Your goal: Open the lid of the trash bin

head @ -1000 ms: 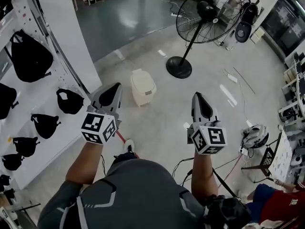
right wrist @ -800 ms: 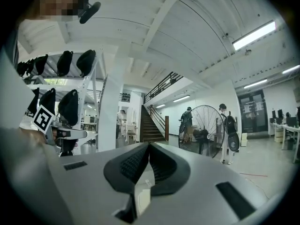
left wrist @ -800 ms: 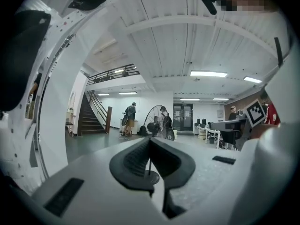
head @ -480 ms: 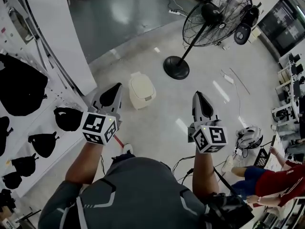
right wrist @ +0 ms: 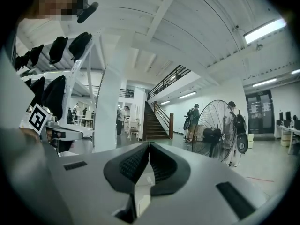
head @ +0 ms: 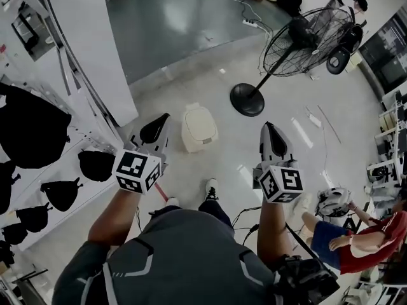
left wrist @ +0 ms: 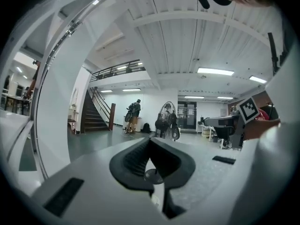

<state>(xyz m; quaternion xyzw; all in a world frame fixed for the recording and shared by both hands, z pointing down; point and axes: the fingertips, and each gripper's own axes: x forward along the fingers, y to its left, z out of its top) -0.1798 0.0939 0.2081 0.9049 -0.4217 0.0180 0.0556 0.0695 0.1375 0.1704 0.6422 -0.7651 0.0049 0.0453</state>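
A small cream trash bin (head: 199, 128) with its lid down stands on the glossy floor, ahead of me and between my two grippers in the head view. My left gripper (head: 159, 122) is held up to the bin's left, jaws shut on nothing. My right gripper (head: 269, 131) is held up to the bin's right, also shut and empty. In the left gripper view the left gripper's (left wrist: 150, 139) tips meet; in the right gripper view the right gripper's (right wrist: 149, 145) tips meet too. Neither gripper view shows the bin; both look level across the hall.
A big pedestal fan (head: 299, 40) stands beyond the bin, its round base (head: 247, 100) close behind it. A white rack with black bags (head: 32, 129) runs along the left. A seated person (head: 353, 237) and a helmet (head: 333, 202) are at the right. Cables (head: 245, 218) trail near my feet.
The view has advanced: the bin now sits closer, lower in the frame between the grippers, and the fan has shifted right. Both grippers stay shut and level.
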